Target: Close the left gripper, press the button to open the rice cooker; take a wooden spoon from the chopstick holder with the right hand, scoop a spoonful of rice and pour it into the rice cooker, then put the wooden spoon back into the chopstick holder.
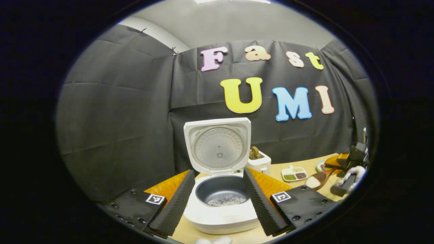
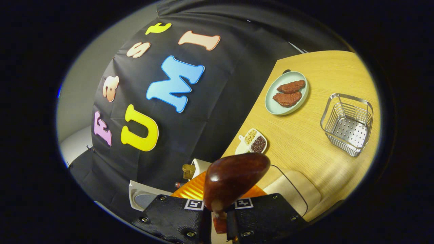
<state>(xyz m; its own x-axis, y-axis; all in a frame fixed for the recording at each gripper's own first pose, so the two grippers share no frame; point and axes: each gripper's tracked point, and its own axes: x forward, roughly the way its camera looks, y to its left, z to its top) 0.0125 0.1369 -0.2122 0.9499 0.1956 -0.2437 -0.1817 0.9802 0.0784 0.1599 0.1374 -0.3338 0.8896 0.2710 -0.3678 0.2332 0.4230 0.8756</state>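
spoon loaded, carrying rice toward the open cooker

my right tool (image 2: 219,217) is clamped on the handle of the wooden spoon (image 2: 234,178), fingers nearly together, and from the left gripper view the bowl of the spoon holds a heap of rice. my left tool (image 1: 218,203) hangs with its fingers spread wide and nothing between them, framing the rice cooker (image 1: 220,203), whose lid stands up and whose pot has a little rice in the bottom. i judge the scoop done; next i must bring the spoon level over the pot, tip it, then return it to the chopstick holder (image 2: 347,123), standing on the tabletop (image 2: 305,142).
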